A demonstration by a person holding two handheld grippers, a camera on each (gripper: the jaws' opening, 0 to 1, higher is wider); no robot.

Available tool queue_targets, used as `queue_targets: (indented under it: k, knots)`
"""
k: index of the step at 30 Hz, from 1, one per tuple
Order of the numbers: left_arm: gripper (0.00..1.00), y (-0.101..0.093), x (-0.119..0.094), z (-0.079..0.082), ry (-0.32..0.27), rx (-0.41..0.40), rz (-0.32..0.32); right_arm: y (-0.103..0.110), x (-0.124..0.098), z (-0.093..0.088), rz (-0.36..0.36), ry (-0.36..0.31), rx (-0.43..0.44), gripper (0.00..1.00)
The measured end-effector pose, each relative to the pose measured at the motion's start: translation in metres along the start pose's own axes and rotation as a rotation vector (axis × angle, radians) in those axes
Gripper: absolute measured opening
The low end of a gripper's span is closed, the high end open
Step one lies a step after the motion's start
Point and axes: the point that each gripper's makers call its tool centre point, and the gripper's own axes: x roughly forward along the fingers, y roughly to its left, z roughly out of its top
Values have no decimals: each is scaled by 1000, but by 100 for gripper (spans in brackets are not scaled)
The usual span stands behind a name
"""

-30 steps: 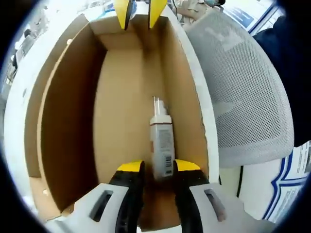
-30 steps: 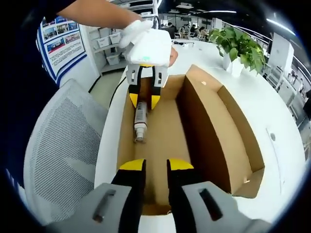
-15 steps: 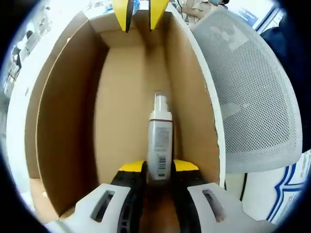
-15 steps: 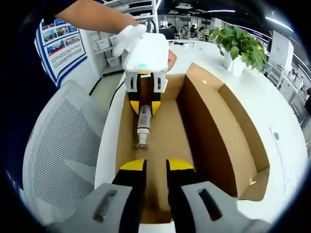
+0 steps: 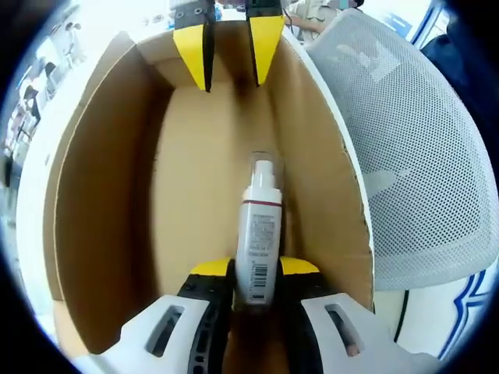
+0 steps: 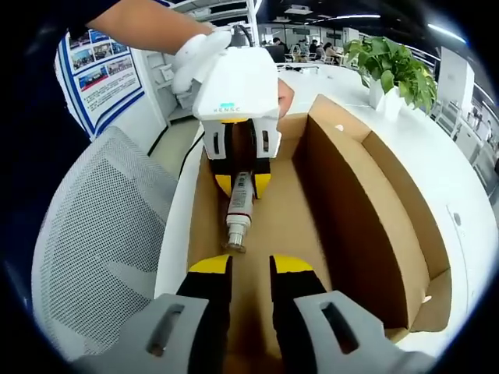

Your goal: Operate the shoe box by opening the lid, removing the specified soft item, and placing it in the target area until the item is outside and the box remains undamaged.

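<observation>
Left gripper view shows the left tool (image 5: 255, 274) now pinching the bottle (image 5: 258, 241) inside the open shoe box (image 5: 101, 179), lifted since earlier, while the right tool (image 6: 240, 265) hovers spread nearby.

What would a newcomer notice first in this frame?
The white bottle clamped in the left gripper, inside the open cardboard box. Opposite it, the right gripper hangs over the box's far end, holding nothing. A grey mesh chair stands beside the box.
</observation>
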Motion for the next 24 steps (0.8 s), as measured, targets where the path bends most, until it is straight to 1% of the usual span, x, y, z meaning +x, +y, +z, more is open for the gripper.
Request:
queue_targets:
  k: [3, 6, 7, 8, 9, 11, 13, 14, 16, 19, 20, 21, 22, 23, 24]
  knots:
    - [20, 2, 0, 2, -6, -2, 21, 1, 2, 1, 2, -2, 4, 18]
    - [20, 2, 0, 2, 3, 3, 27, 1, 3, 1, 6, 1, 0, 18]
    - [22, 2, 0, 4, -6, 5, 29, 1, 3, 1, 5, 1, -1, 18]
    - [25, 2, 1, 7, -28, 22, 39, 0, 4, 1, 7, -1, 4, 17]
    - [24, 4, 1, 6, -20, 45, 48, 0, 4, 1, 8, -2, 6, 17]
    - [23, 4, 1, 6, -21, 35, 50, -1, 3, 0, 6, -3, 10, 17]
    - [20, 4, 0, 7, -37, 52, 57, -2, 3, -2, 5, -3, 15, 17]
    - [20, 4, 1, 10, -56, 77, 52, -1, 3, -3, 5, -2, 19, 16]
    - [18, 4, 0, 7, -54, 70, 61, -2, 3, -4, 2, -2, 24, 16]
    - [18, 4, -1, 9, -91, 27, 51, -2, 4, -4, 4, -8, 33, 16]
    - [18, 5, -2, 11, -109, 23, 60, -2, 4, -4, 4, -8, 32, 16]
    - [17, 5, -3, 10, -113, 4, 52, -1, 4, -4, 5, -11, 29, 16]
    - [17, 6, -4, 10, -112, 5, 54, -1, 4, -3, 4, -11, 26, 16]
    - [17, 7, -5, 11, -130, -11, 54, 0, 4, -3, 6, -12, 27, 16]
    - [17, 8, -7, 11, -135, -13, 57, 0, 4, -2, 6, -14, 25, 17]
